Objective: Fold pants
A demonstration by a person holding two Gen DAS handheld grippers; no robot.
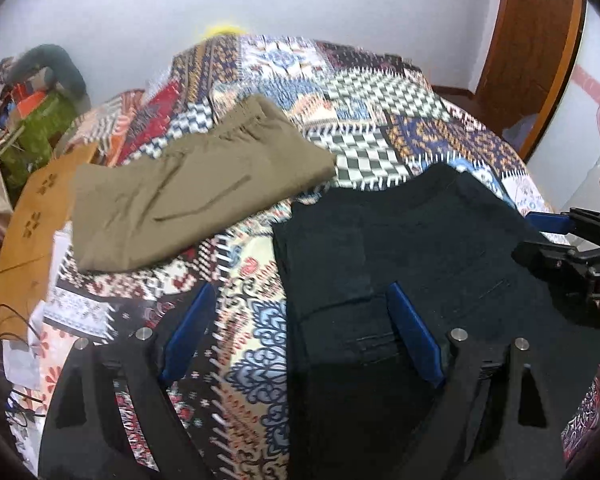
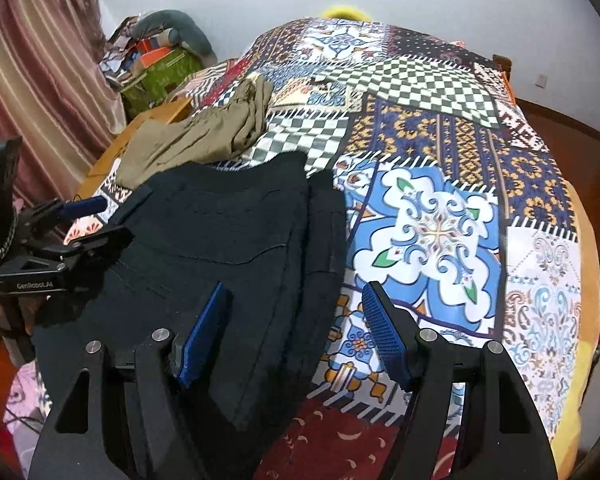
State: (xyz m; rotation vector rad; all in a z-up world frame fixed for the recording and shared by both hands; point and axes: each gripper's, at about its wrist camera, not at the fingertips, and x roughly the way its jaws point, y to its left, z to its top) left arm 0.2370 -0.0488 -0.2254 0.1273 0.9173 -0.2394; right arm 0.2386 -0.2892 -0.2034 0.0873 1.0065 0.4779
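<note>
I am holding my left claw (image 1: 300, 320) spread wide above the near edge of the black pants (image 1: 412, 240), gripping nothing. My right claw (image 2: 296, 320) is also hanging spread, over the pants' right edge. The pants are lying folded flat on the patterned bed (image 2: 440, 220), olive pants (image 1: 188, 196) lying just beyond them

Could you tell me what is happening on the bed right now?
A person holding two tongs is folding pants on a patchwork bedspread. The black pants lie flat in front. The left tongs and right tongs hover open above them, gripping nothing. Olive pants lie already folded farther back.
</note>
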